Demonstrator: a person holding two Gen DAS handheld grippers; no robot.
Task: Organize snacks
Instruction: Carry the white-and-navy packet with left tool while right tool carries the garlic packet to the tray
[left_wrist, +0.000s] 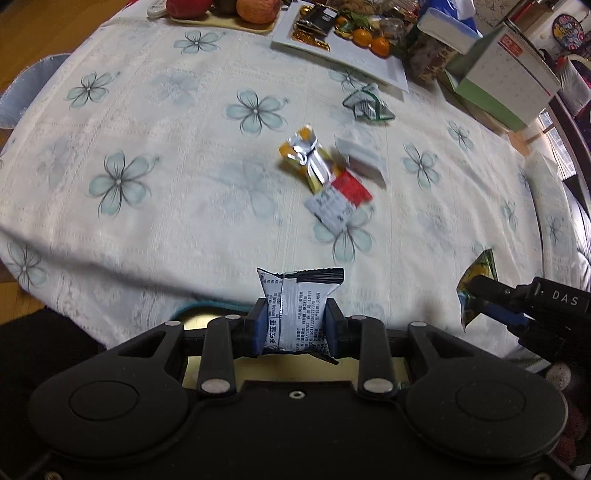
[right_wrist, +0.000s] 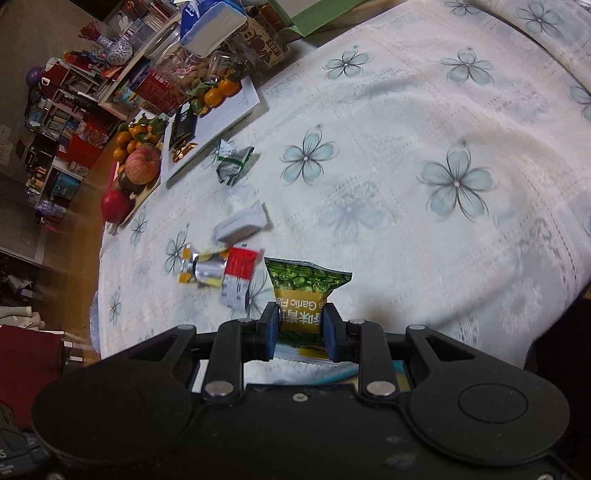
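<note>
My left gripper is shut on a silver snack packet with black print, held above the near table edge. My right gripper is shut on a green and yellow garlic pea packet; it also shows at the right of the left wrist view as the right gripper with the pea packet. On the floral tablecloth lie a yellow and silver wrapper, a red and grey packet, a white packet and a green and white packet.
A white tray with dark packets and oranges stands at the far side. Beside it are a fruit tray with apples, a jar, and a green box. A teal-rimmed container lies under the left gripper. Shelves stand beyond the table.
</note>
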